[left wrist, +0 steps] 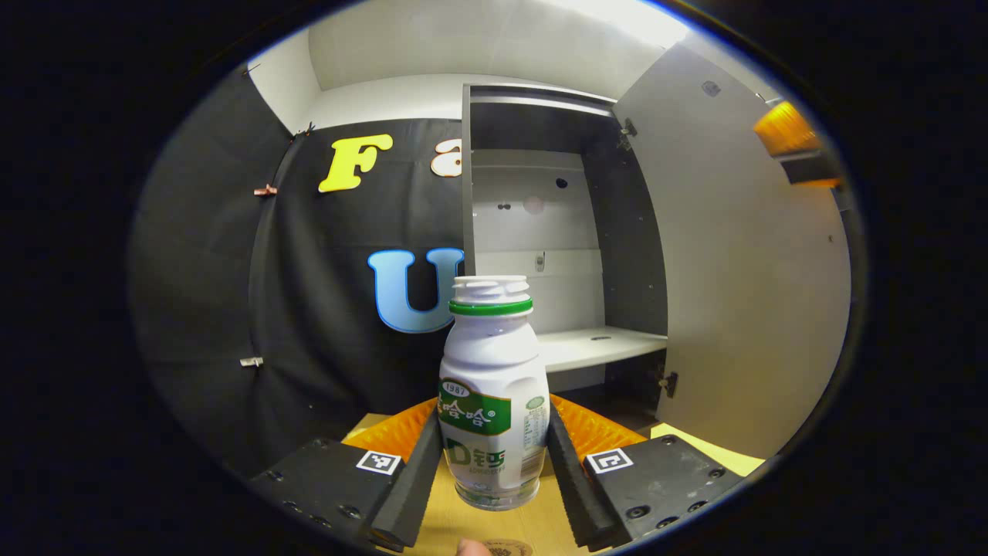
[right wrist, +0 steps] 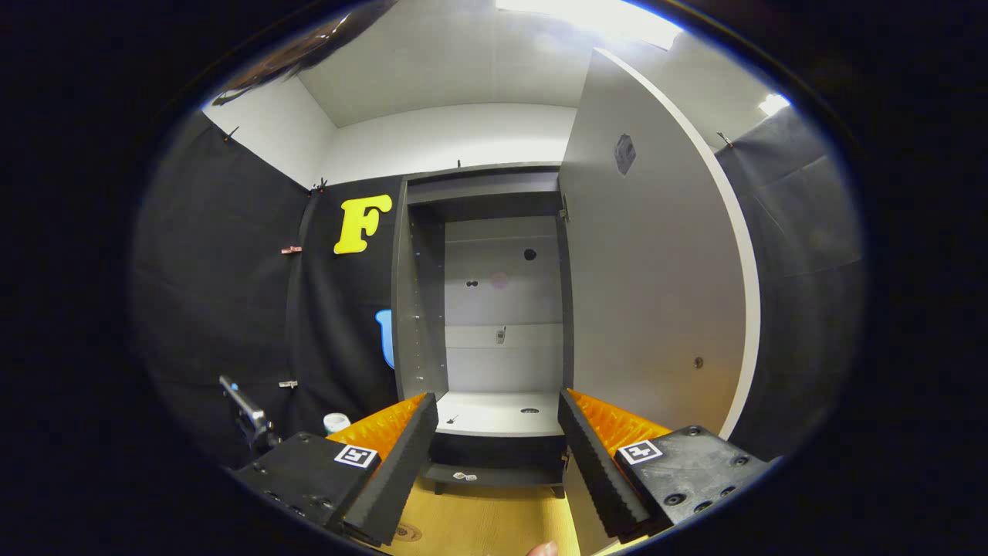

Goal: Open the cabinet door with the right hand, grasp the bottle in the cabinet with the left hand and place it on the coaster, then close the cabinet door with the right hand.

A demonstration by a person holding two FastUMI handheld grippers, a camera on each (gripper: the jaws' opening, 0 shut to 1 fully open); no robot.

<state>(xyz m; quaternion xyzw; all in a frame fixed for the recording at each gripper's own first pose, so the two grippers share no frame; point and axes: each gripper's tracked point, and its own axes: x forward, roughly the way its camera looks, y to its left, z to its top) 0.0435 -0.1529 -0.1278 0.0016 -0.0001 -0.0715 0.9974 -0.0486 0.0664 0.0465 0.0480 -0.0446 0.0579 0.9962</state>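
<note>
Bottle [left wrist: 494,394]: out of cabinet [right wrist: 494,309], pinched between left gripper [left wrist: 494,463] fingers. Door [right wrist: 656,278]: open. Right gripper [right wrist: 498,463]: fingers spread, empty. Outstanding: coaster placement, door closing.

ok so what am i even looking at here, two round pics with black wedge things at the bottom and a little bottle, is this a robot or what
It is not a robot. A person holds a two-finger gripper in each hand, and a wide-angle camera rides on each one, looking forward along its fingers. Those wedges at the bottom are the fingers.

The left gripper view comes from the left gripper. Its fingers press on both sides of a small white bottle with a green band and label, held upright above the wooden table, in front of the cabinet.

The right gripper view comes from the right gripper, which is open and holds nothing. It faces the same cabinet, whose door is swung open to the right. The white shelf inside has nothing standing on it.

A round mark at the table's near edge may be the coaster, but I can't be sure.
</note>
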